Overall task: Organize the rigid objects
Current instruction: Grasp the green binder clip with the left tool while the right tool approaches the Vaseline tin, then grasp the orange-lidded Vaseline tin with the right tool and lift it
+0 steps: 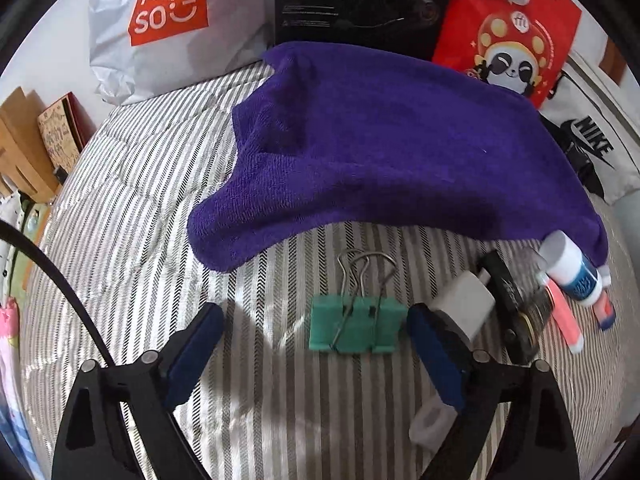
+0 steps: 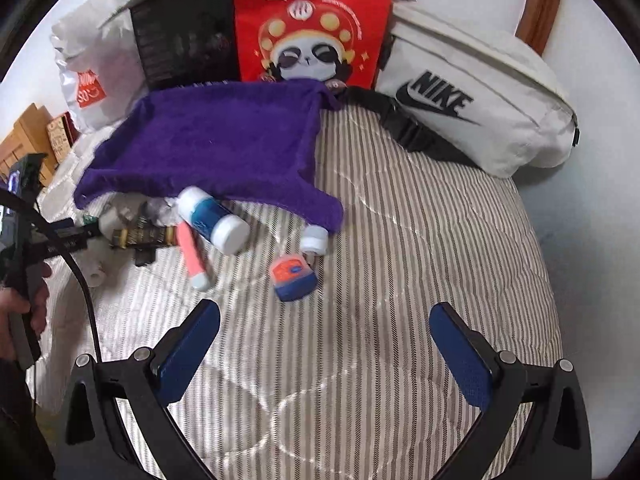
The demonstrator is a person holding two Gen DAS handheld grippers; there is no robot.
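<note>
Fingers of the left gripper (image 1: 314,332) are spread wide astride the green clip (image 1: 354,326), which lies flat on the bed (image 1: 132,184), apparently lined up for a pinch; nothing is held. Right gripper (image 2: 325,334) fingers are likewise spread, over bare quilt. Glue stick (image 2: 214,220), pink tube (image 2: 192,254) and orange tape (image 2: 292,278) are crowded at the towel (image 2: 216,148) edge; open room is left to the right, before the Nike bag (image 2: 476,108)

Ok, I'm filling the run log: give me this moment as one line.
left gripper: open, straddling green binder clip | right gripper: open, empty | purple towel: behind small items | surface: striped bedding
</note>
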